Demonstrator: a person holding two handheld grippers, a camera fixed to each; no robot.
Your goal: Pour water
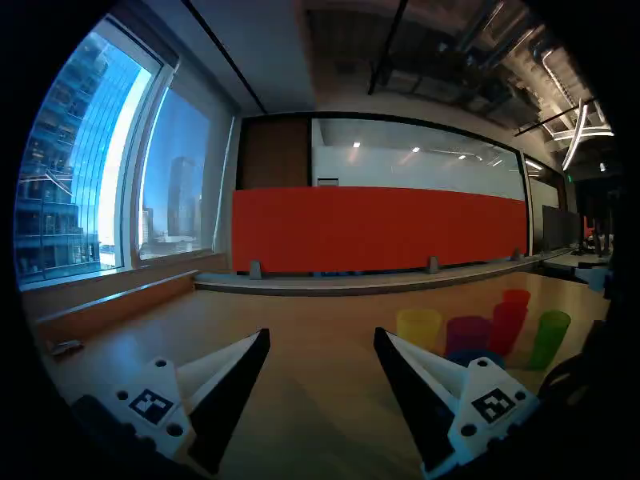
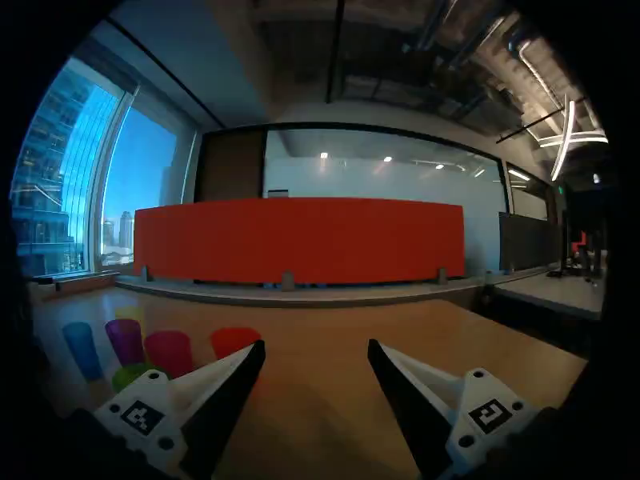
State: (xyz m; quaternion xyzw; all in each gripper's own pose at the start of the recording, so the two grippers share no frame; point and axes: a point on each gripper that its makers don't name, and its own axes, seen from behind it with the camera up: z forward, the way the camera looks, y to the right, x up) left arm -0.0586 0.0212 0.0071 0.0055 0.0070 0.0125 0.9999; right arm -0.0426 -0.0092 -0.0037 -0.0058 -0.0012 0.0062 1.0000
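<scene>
- In the left gripper view, tall windows (image 1: 88, 184) fill the far left, and a red partition (image 1: 376, 228) runs along the back of the wooden table (image 1: 320, 312).
- The left gripper (image 1: 320, 331) hangs low over that table, its two fingers spread wide with nothing between them.
- Right of those fingers, the plastic cups stand in a tight group on the table: a yellow cup (image 1: 418, 326), a magenta cup (image 1: 468, 332), a red cup (image 1: 508, 324) and a green cup (image 1: 550, 336). (A blue cup (image 1: 472, 357) peeks out just behind the right finger; whether any cup holds water cannot be told.)
- In the right gripper view, cups sit at the lower left of the table, beside the left finger: blue (image 2: 80, 348), purple (image 2: 126, 340), magenta (image 2: 170, 352) and red (image 2: 234, 338).
- The right gripper (image 2: 315, 343) is likewise spread open and empty above bare wood.
- A strip light (image 2: 564, 140) glows on the ceiling at far right.
</scene>
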